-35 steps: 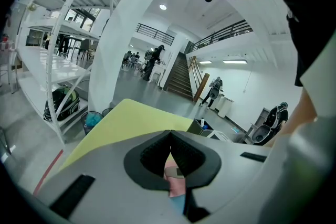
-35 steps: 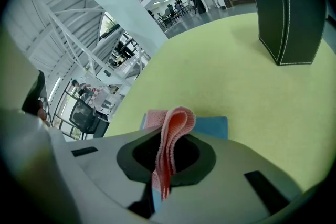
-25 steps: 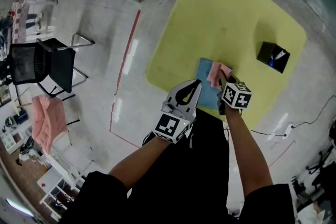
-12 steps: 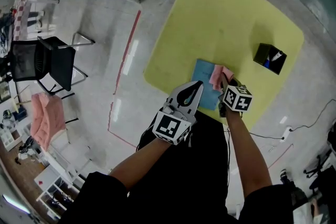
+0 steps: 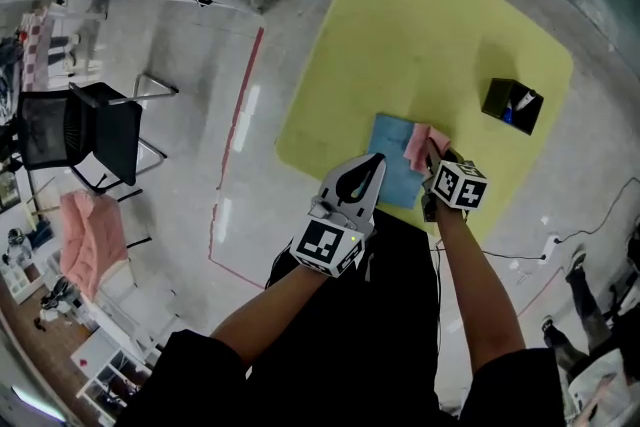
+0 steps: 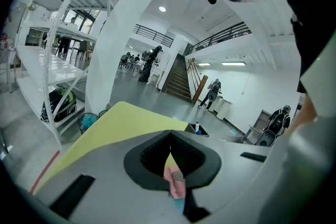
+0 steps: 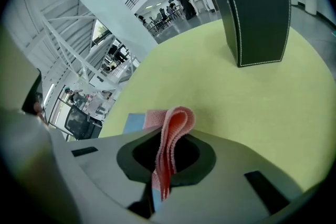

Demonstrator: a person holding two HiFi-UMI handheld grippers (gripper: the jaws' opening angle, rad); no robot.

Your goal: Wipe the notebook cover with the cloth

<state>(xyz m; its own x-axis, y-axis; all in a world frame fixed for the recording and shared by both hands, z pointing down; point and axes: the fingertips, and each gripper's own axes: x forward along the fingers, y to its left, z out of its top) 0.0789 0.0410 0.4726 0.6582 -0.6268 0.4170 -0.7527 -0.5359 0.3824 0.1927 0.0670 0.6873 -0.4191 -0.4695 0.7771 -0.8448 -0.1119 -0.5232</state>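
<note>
1. Yellow-green table [image 5: 440, 25] carried a blue notebook [image 5: 392, 177] at its near edge.
2. Right gripper [image 5: 430, 157] jaws clamped the pink cloth [image 5: 418, 145] (draped on the notebook's right side).
3. Left gripper [image 5: 375, 163] hovered beside, jaws together, empty.

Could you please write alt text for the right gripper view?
The right tongs are shut on a folded pink cloth above a yellow table. A blue notebook shows just behind the cloth, and a black box stands upright farther back.
</note>
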